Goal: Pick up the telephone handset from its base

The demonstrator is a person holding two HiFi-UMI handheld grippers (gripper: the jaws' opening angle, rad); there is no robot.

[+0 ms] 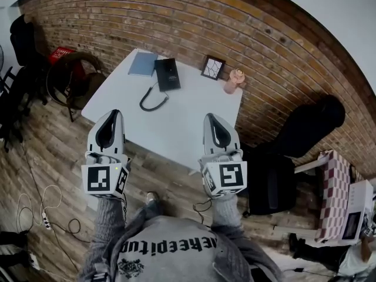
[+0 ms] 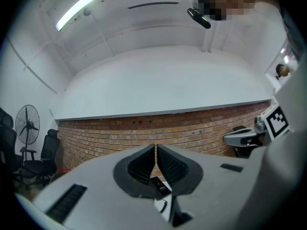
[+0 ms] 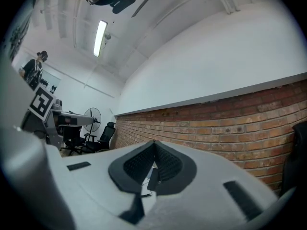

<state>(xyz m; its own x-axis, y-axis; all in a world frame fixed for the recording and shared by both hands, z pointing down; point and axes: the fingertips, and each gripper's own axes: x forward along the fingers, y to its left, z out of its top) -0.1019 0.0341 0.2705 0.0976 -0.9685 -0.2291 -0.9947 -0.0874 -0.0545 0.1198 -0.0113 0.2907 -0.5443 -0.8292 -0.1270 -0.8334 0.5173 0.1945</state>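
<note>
Head view: telephone (image 1: 167, 74) on table (image 1: 182, 125)

Tabletop (image 1: 176, 128): white, smooth and matt in front of you.
Telephone (image 1: 167, 74): black plastic, faint sheen.
Wall (image 1: 106, 16): rough red brick.
Floor (image 1: 53, 151): matt wood planks.
Your left gripper (image 1: 111, 115), right gripper (image 1: 211, 118): grey matt plastic; dark ribbed pads (image 2: 141, 166).
Your sleeve (image 1: 108, 216): grey knitted cloth.

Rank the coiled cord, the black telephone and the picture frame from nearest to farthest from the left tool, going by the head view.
1. Coiled cord, just ahead and right of the left tool.
2. Black telephone, behind the cord.
3. Picture frame, farthest, well over to the right.
</note>
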